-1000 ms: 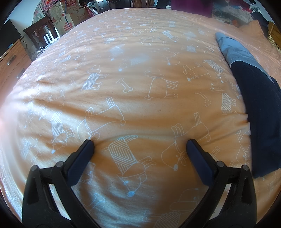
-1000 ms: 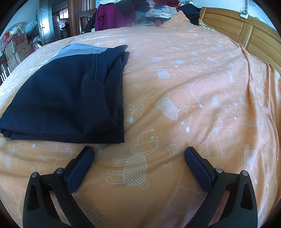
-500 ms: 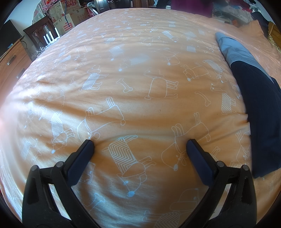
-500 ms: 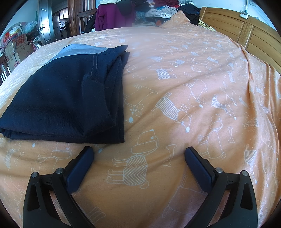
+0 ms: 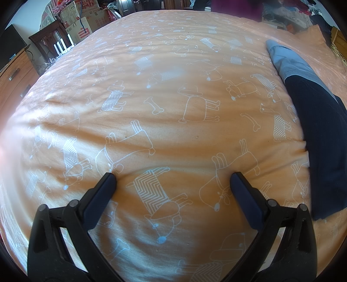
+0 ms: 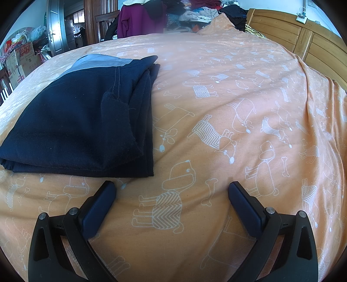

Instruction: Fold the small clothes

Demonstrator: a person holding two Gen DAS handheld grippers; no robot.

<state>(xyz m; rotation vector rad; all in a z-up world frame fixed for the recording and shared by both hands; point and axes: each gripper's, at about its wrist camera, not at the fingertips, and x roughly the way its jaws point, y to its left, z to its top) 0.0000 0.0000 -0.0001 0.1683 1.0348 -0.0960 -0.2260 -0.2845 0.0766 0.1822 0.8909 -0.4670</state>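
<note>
A dark navy garment (image 6: 82, 121) with a grey-blue band at its far end lies folded flat on the orange bedspread (image 6: 216, 112) with white dog drawings. In the left wrist view the same navy garment (image 5: 323, 138) runs along the right edge. My right gripper (image 6: 172, 188) is open, resting low on the bedspread just in front of the garment's near right corner, with nothing between its fingers. My left gripper (image 5: 173, 181) is open too, tips on the bare bedspread (image 5: 164, 104), well left of the garment.
A wooden headboard (image 6: 303, 41) stands at the right. Piled clothes (image 6: 195, 13) and a purple jacket (image 6: 141, 19) lie past the bed's far end. Cardboard boxes (image 5: 76, 21), a dark chair (image 5: 52, 41) and a wooden dresser (image 5: 15, 80) stand to the left.
</note>
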